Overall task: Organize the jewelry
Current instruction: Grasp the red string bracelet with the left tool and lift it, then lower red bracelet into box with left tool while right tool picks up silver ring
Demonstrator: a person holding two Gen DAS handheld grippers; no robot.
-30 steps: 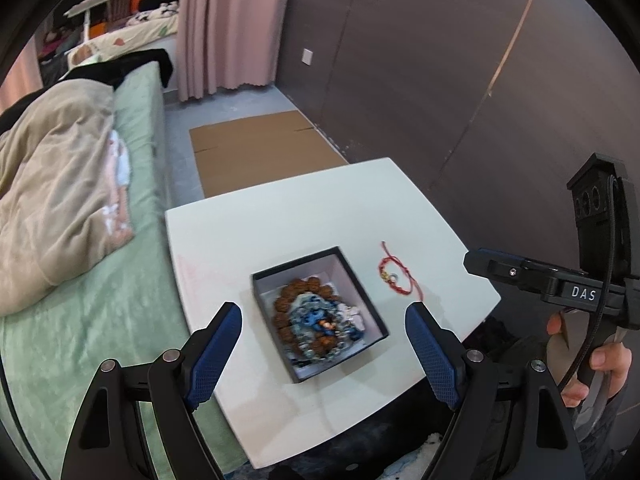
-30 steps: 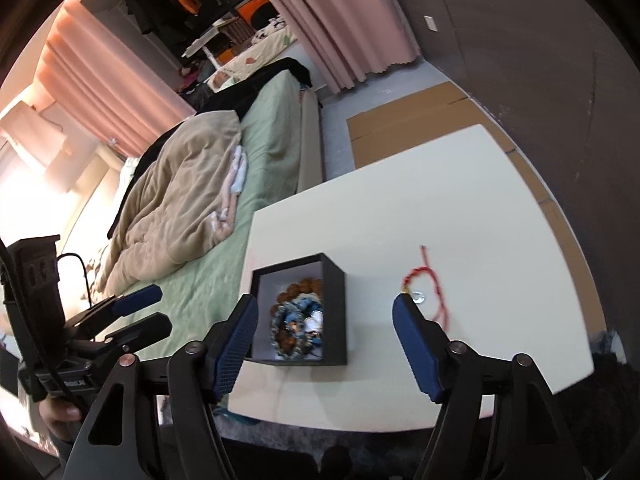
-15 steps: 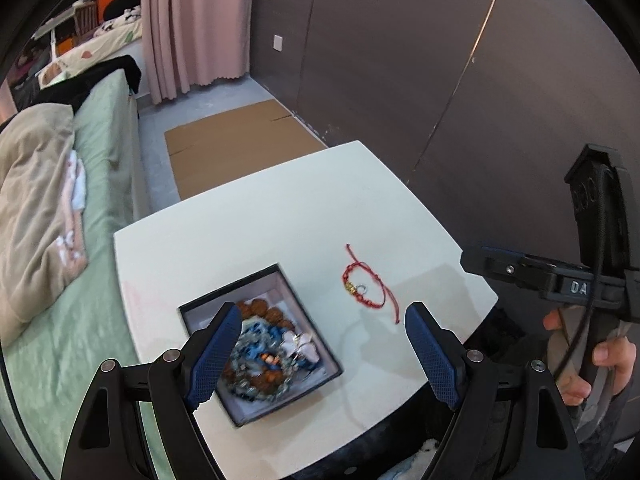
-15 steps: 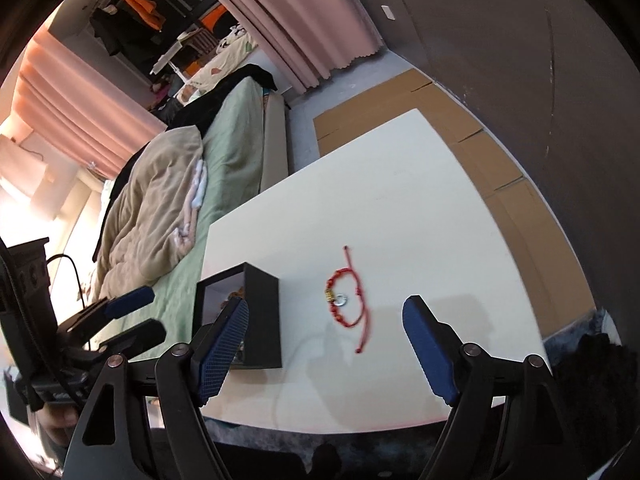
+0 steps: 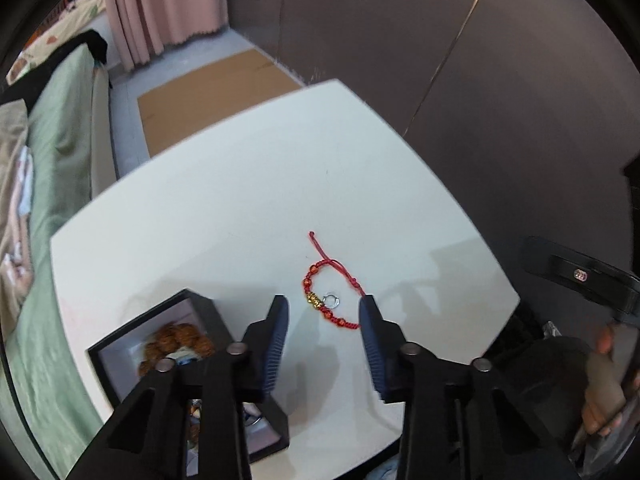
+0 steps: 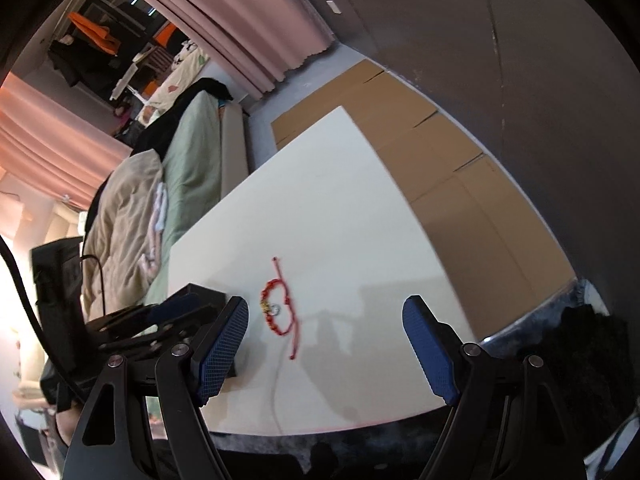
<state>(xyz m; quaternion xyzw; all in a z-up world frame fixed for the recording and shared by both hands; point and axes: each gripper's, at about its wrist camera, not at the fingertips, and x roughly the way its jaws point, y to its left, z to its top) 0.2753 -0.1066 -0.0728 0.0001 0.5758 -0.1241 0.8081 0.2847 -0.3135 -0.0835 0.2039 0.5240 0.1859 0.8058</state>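
A white table (image 5: 248, 184) stands beside a bed with a green sheet (image 5: 52, 148) and a beige blanket (image 6: 120, 216); flattened cardboard (image 5: 208, 92) lies on the floor at its far side, before a pink curtain (image 5: 160, 4) and a dark wall (image 5: 460, 60). A red cord bracelet (image 5: 332, 292) lies flat on the bare tabletop, its loop strung with red and gold beads and its loose tail running toward the far edge; a small silver ring (image 5: 332, 301) rests inside the loop, just beside the gold beads. To the left of the bracelet, near the table's near edge, sits an open black box (image 5: 120, 344) holding a brown bead bracelet (image 5: 176, 340) and other pieces too hidden to name. The left gripper (image 5: 323, 314) points steeply down over the bracelet, its jaws closing, with the near part of the loop and the ring seen between the blue pads, which are not yet pressing on either. The right gripper (image 6: 326, 320) hovers at the near edge of the table, jaws spread wide and holding nothing, the bracelet lying just right of its left pad. A hand (image 5: 604, 380) at the far right holds the right gripper's handle.
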